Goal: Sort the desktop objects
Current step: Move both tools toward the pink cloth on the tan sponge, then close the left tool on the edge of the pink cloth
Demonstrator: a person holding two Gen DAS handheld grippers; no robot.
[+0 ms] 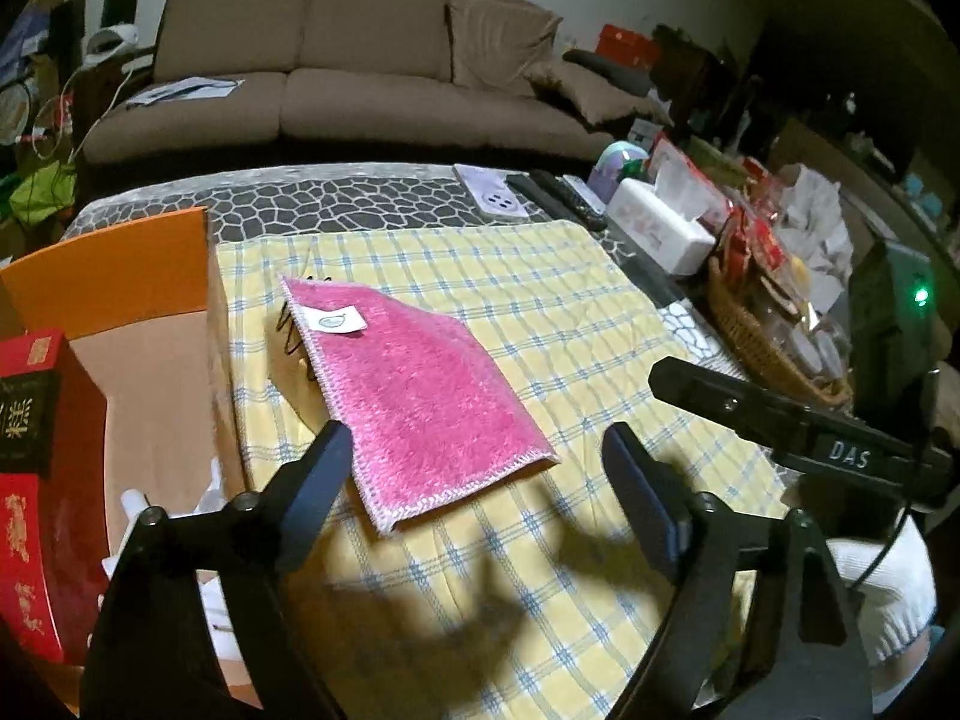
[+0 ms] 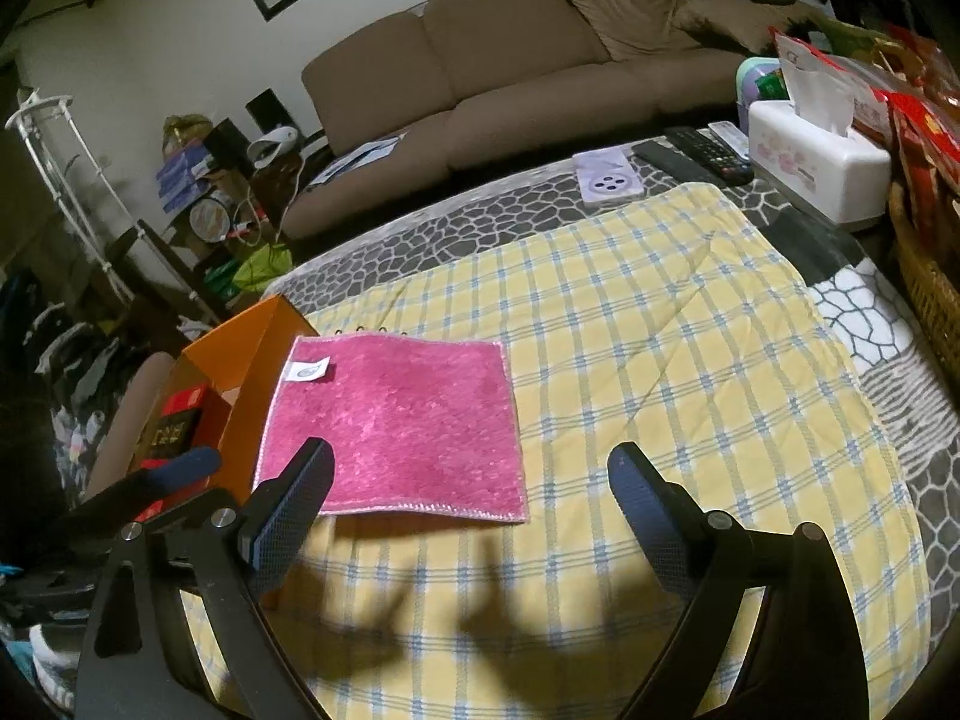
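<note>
A pink fluffy cloth (image 1: pixel 414 390) with a white label lies on the yellow checked mat (image 1: pixel 576 324), partly over something with a wire spiral (image 1: pixel 291 330). It also shows in the right wrist view (image 2: pixel 396 426). My left gripper (image 1: pixel 480 456) is open and empty, above the cloth's near corner. My right gripper (image 2: pixel 474 480) is open and empty, just in front of the cloth's near edge. The right gripper's finger also shows in the left wrist view (image 1: pixel 780 408). An open orange box (image 1: pixel 138 324) stands left of the mat, holding a red box (image 1: pixel 30 420).
At the table's far right are a white tissue box (image 2: pixel 822 162), remote controls (image 2: pixel 702 156), a lavender device (image 2: pixel 606 180) and a wicker basket (image 1: pixel 768 336) of packets. A brown sofa (image 1: pixel 360 60) stands behind the table. Clutter fills the floor at left.
</note>
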